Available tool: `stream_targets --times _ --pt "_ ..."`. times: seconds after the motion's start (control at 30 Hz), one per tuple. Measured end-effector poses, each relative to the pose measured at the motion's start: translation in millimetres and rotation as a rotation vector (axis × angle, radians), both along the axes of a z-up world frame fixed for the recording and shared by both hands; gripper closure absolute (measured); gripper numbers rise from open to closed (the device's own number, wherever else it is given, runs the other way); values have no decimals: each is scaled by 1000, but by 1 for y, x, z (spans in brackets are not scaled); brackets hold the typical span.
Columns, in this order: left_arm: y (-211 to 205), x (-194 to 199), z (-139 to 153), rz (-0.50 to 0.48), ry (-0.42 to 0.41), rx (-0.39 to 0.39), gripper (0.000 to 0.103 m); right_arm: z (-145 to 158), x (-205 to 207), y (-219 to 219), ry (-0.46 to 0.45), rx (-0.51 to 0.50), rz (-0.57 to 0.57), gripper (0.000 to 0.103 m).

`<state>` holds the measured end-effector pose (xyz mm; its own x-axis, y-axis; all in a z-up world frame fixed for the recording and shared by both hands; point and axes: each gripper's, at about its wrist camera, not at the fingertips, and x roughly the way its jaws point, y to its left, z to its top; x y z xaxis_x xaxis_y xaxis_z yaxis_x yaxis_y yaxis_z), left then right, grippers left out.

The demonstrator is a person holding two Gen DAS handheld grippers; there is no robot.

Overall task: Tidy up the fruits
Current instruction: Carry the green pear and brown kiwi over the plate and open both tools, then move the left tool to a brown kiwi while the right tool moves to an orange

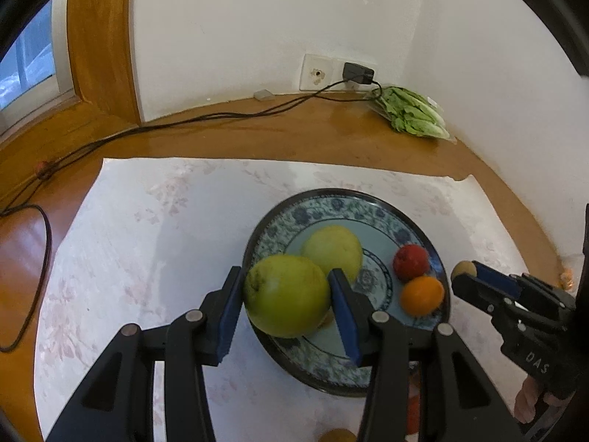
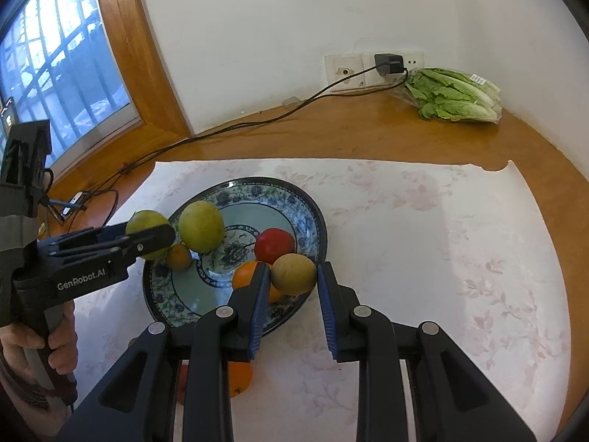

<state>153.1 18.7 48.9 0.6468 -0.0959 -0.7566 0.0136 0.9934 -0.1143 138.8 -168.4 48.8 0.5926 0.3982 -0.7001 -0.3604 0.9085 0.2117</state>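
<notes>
My left gripper [image 1: 285, 276] is shut on a large green fruit [image 1: 287, 294], held over the near left rim of a blue-patterned plate [image 1: 331, 199]. On the plate lie a yellow-green fruit [image 1: 333, 252], a red fruit [image 1: 410, 261] and an orange [image 1: 421, 294]. My right gripper [image 2: 292, 270] is shut on a small brownish-yellow fruit [image 2: 293, 273] above the plate's [image 2: 257, 184] near right rim. The right wrist view also shows a small orange [image 2: 179, 257] on the plate beside the left gripper [image 2: 162, 235].
A pale flowered cloth [image 2: 423, 239] covers the wooden table. Another orange [image 2: 239, 377] lies on it under my right gripper. Bagged lettuce [image 2: 452, 95] sits in the far corner by a wall socket with a charger [image 2: 388, 63]; its cable [image 1: 221, 116] trails left. A person's hand [image 2: 55, 346] holds the left gripper.
</notes>
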Motion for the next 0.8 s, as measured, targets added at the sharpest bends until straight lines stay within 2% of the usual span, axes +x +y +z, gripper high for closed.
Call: stream_targets --times 0.1,0.27,0.43,0.6,0.8 --pt "-3 1 0 -18 -15 -3 54 -3 2 4 0 -8 4 75" --pt "-9 0 -1 -39 -32 22 47 -6 4 6 -6 -6 3 75" --pt "-12 -2 0 -43 -33 26 25 -6 5 6 -8 3 8 75" --pt "-13 -6 1 -30 -21 37 12 -6 4 4 -7 34 15 58" --pt "-13 -13 4 5 -9 46 7 -4 0 4 -28 35 20 50"
